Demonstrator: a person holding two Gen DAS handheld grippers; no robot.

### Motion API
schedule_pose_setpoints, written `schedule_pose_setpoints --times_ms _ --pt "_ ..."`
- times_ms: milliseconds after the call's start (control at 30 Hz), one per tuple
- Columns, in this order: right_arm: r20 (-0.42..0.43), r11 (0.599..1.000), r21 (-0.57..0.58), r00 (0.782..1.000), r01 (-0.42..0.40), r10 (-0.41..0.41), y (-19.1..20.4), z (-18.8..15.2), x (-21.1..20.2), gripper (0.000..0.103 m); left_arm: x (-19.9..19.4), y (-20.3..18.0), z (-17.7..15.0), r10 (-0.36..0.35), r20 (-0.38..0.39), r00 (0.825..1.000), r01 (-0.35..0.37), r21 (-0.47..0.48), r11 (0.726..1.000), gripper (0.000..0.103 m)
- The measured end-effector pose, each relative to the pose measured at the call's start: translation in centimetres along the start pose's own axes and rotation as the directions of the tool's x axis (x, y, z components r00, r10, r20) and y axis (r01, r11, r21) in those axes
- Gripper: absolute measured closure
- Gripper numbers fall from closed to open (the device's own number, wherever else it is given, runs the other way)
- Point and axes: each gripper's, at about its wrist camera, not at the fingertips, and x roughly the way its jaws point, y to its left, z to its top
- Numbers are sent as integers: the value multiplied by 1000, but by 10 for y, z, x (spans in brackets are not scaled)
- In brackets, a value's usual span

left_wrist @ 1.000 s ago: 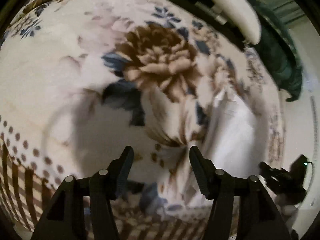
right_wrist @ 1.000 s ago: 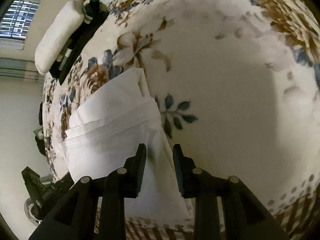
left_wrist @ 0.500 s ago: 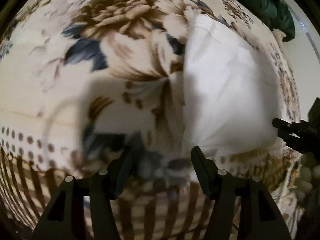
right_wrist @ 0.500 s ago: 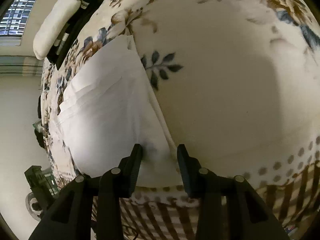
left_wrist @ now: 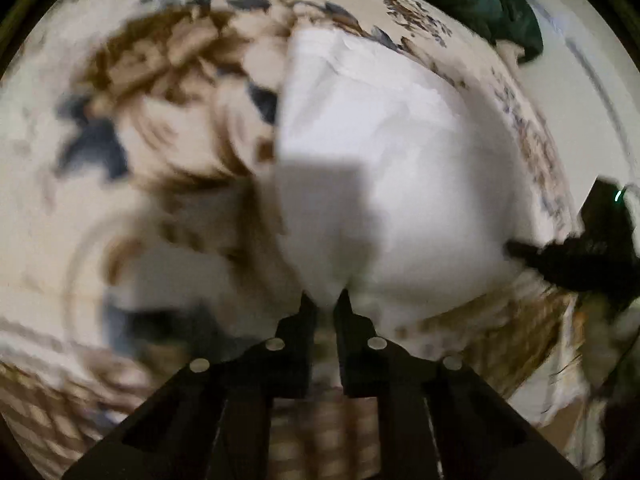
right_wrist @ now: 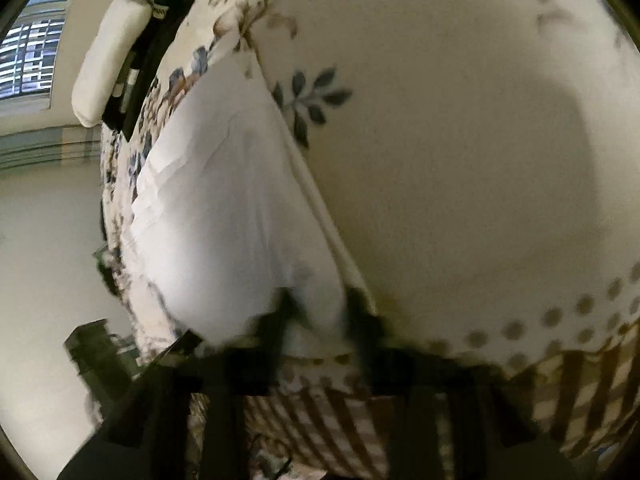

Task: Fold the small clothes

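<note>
The white, partly folded cloth garment (left_wrist: pixel 392 168) lies on the floral bedspread (left_wrist: pixel 168 80). The left gripper (left_wrist: pixel 326 304) has just clenched its six-o'clock corner; the right gripper (right_wrist: pixel 316 312), blurred, has closed onto the neighbouring corner. Thin pinches may slip when lifted, spoiling the fold.

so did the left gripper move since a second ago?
Yes. The left gripper has shifted from the brown flower over to the white cloth, and its jaws have just been closing on the cloth's near edge.
</note>
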Motion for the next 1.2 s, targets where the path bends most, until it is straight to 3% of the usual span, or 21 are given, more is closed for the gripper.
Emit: schedule_pose_setpoints --times_ms 100,200,233,300,367,400,433,467,533,667,733,867,1000,1133,1200 --pt "40 998 -40 998 42 -40 7 4 -7 92 -10 16 16 -46 -28 999 46 -28 999 91" --pt "39 998 -48 999 30 -28 12 12 -15 90 -26 24 34 -120 61 991 126 -96 987 74" --pt "47 999 -46 999 23 -21 13 15 -17 87 -27 25 41 -125 84 989 134 -114 984 60" --pt "98 999 -45 995 11 -7 16 26 -23 58 -17 28 63 -142 121 982 160 -155 975 44" --pt "115 999 -28 993 -30 33 17 41 -20 54 -2 31 76 -143 141 980 168 -183 969 45" --pt "113 999 -22 992 -45 47 19 49 -15 56 5 31 85 -129 160 979 160 -200 967 58" --pt "118 998 -26 991 -65 68 23 59 -10 63 7 26 91 -135 182 974 171 -195 966 97" --pt "141 997 -43 987 -66 72 28 65 -9 100 4 22 96 -134 193 972 169 -174 970 100" --pt "167 996 -87 985 -22 36 43 70 -11 100 -11 12 99 -120 237 964 151 -116 982 101" --pt "239 987 -160 971 31 9 67 69 -28 100 -37 5 114 -139 301 943 178 -104 979 101" --pt "282 983 -177 960 44 7 77 72 -39 100 -39 11 129 -132 305 943 173 -111 979 101" --pt "312 984 -175 950 37 20 88 98 -43 100 -13 28 158 -119 263 957 165 -158 974 101" --pt "295 978 -179 954 106 -49 100 134 -12 100 37 49 181 -97 134 986 123 -197 973 100" --pt "239 970 -173 963 171 -127 99 151 19 100 40 64 180 -145 79 986 161 -267 950 87" --pt "212 969 -169 967 181 -144 97 150 19 94 18 71 165 -157 117 981 186 -311 932 81"
